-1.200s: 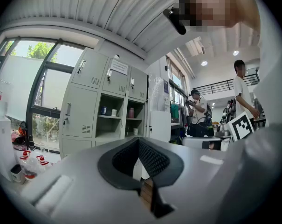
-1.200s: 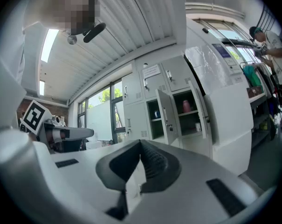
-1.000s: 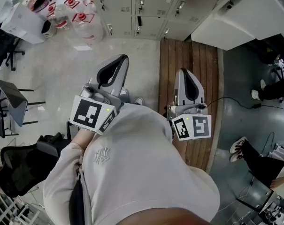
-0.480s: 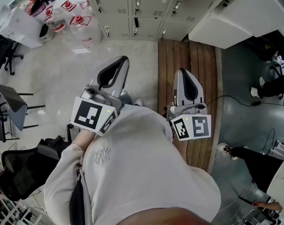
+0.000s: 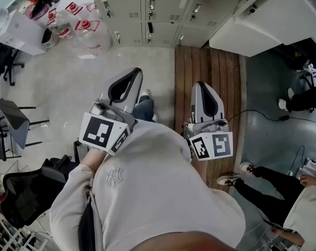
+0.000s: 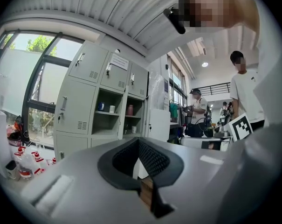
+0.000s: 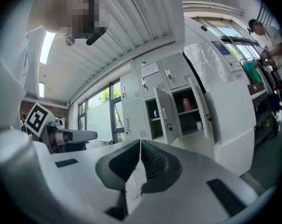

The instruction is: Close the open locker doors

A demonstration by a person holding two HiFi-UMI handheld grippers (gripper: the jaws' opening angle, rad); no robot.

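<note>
Right gripper view is showing open locker doors (image 7: 165,110) ahead, nearer the right gripper (image 7: 140,146). It and the left gripper (image 6: 139,141) are clenching nothing.

Lockers (image 5: 129,22): smooth painted metal, matt grey. Planks (image 5: 210,82): bare wood, grained. Floor (image 5: 69,88): polished, slightly glossy. Sweatshirt (image 5: 147,192): soft cloth.
</note>
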